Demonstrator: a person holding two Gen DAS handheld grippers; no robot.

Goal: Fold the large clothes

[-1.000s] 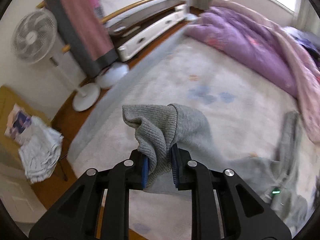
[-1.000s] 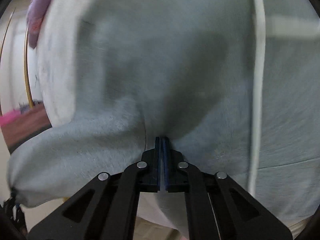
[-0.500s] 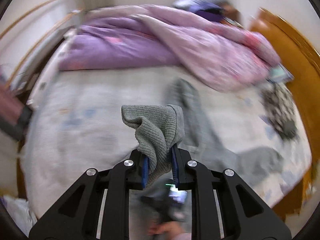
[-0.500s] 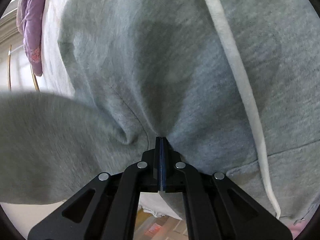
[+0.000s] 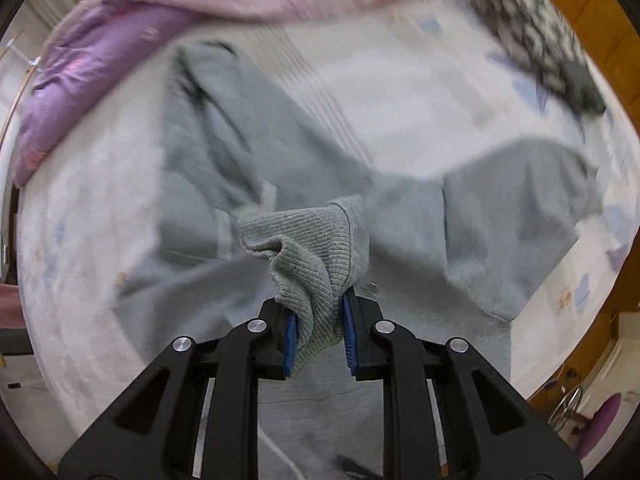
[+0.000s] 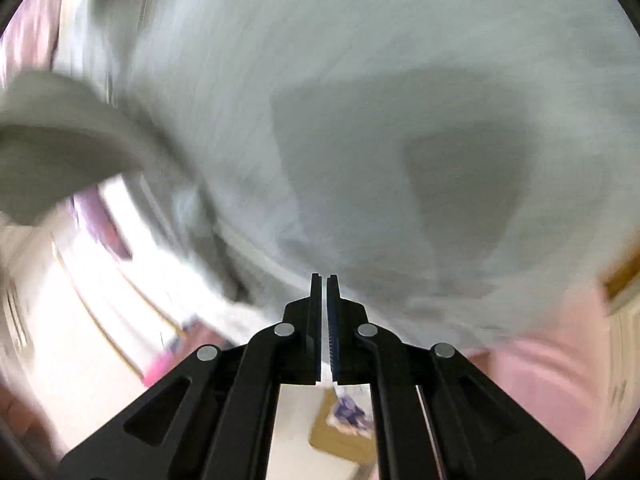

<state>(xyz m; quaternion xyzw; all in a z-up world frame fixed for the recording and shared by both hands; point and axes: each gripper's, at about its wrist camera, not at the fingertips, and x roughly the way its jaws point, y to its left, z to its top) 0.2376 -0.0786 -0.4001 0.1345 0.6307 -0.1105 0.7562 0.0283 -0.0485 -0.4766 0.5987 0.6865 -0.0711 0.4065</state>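
Observation:
A grey sweatshirt (image 5: 224,168) lies spread and rumpled on the pale bed sheet (image 5: 400,80). My left gripper (image 5: 316,308) points down over it, shut on the ribbed cuff (image 5: 308,248) of a sleeve, which bunches up between the blue pads. In the right wrist view the same grey fabric (image 6: 320,80) fills the blurred picture just beyond my right gripper (image 6: 324,280). Its jaws are opening: a thin slit shows between them, and no cloth is in it.
A purple and pink quilt (image 5: 100,60) is heaped along the far side of the bed. A black-and-white patterned garment (image 5: 536,36) lies at the upper right by the wooden bed frame (image 5: 592,12). Floor and a purple stool (image 5: 600,416) show at the lower right.
The left view swung from the room's side to straight down over the bed, cuff still gripped. The right jaws, earlier pinched on grey fabric, now show a slit with the cloth out of them.

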